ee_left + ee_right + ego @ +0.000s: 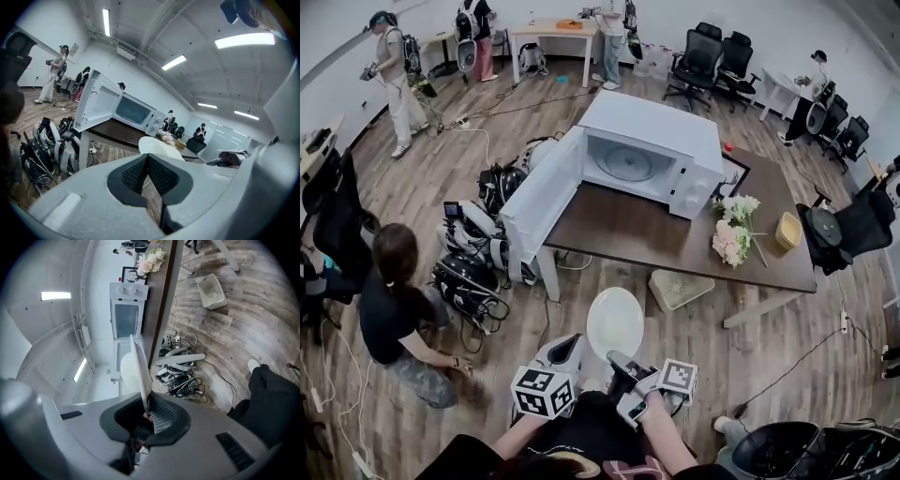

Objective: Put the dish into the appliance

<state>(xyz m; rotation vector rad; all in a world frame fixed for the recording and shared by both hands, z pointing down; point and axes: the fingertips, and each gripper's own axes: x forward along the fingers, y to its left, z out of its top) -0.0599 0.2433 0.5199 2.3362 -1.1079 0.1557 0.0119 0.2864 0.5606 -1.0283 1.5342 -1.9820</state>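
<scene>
Between the pads of the right claw [146,411] sits the rim of the dish [140,373], a smooth, glossy white round plate, so that claw is clamped on it by the near edge. The pads are black and ribbed, set in a matte grey shell. The left claw [148,161] is pinched closed with nothing in it, riding just beside the right one.

From the head view the dish [615,322] hangs out over the wood-plank floor, short of the surface [647,234], which is a dark brown slab. On it is the boxy white microwave [652,141], door [542,202] swung wide open to the left, round glass turntable [628,161] showing inside. Well apart from the dish.

Other stuff: a bunch of pale flowers [733,230] and a small yellow bowl [788,231] on the surface's right end, a white perforated basket [680,288] on the floor under its edge, a tangle of black-and-white gear [473,272] by the open door, and a crouching person [394,309] beside it.

Both forearms come in from the bottom of the frame, claws side by side, tipped a bit downward toward the surface.
</scene>
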